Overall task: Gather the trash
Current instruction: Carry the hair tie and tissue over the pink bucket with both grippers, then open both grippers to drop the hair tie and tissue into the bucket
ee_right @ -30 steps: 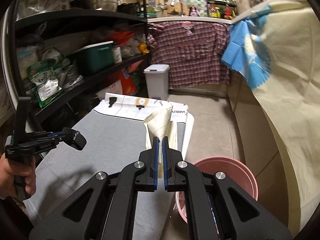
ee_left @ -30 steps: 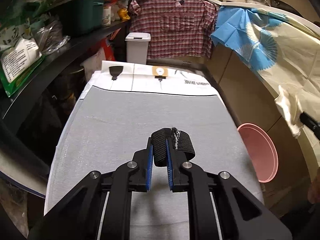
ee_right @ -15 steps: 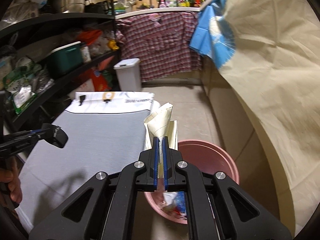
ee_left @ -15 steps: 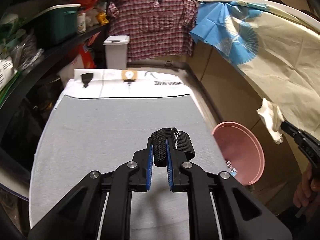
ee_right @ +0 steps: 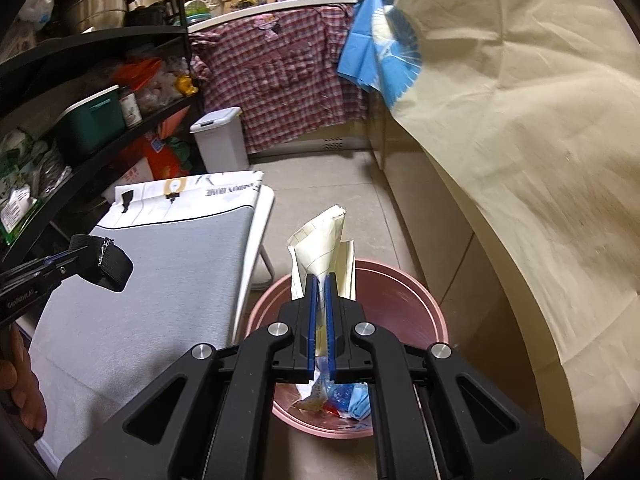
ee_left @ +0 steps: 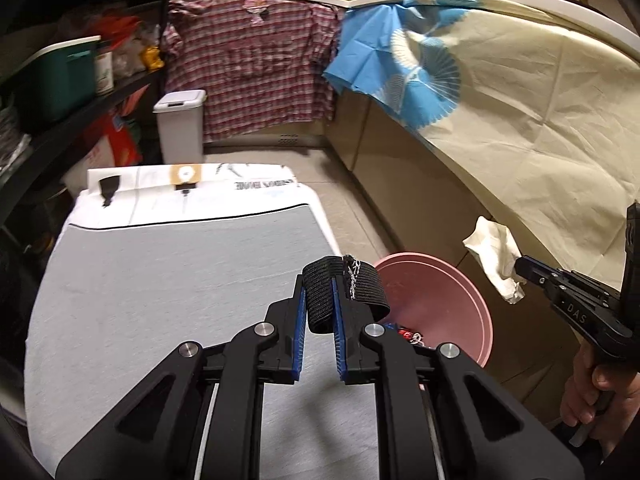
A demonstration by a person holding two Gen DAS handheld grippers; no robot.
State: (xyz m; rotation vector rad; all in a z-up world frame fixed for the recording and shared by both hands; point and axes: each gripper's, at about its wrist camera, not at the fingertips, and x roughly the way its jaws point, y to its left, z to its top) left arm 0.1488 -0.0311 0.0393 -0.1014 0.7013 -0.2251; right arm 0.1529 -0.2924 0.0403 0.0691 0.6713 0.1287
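Left wrist view: your left gripper [ee_left: 319, 312] is clenched on a black strap loop [ee_left: 344, 290], pinched between the blue pads, part of the loop bulging out to the side. It hangs over the grey-covered table [ee_left: 160, 280], near the table edge closest to the pink bin [ee_left: 452, 304]. Not over the bin yet, so don't let go here; carry it past the table edge till the loop sits above the bin's mouth. Your right gripper [ee_left: 520, 270] shows beyond the bin w/ crumpled paper [ee_left: 496, 260] in its tips, so keep the two apart as they converge.

Right wrist view: right gripper [ee_right: 320, 312] is clamped tight on the crumpled paper [ee_right: 322, 256], which sticks up past the fingertips. The pink bin [ee_right: 420, 292] lies right below and ahead of the jaws, w/ other trash already at its bottom. This one looks about ready, imo: paper is light and may drift, so drop your hand closer to the bin rim, centre over the opening, then release fully. The left gripper [ee_right: 76, 264] w/ the strap [ee_right: 106, 266] is off to the table side of the bin; do the paper first, then bring the strap across.
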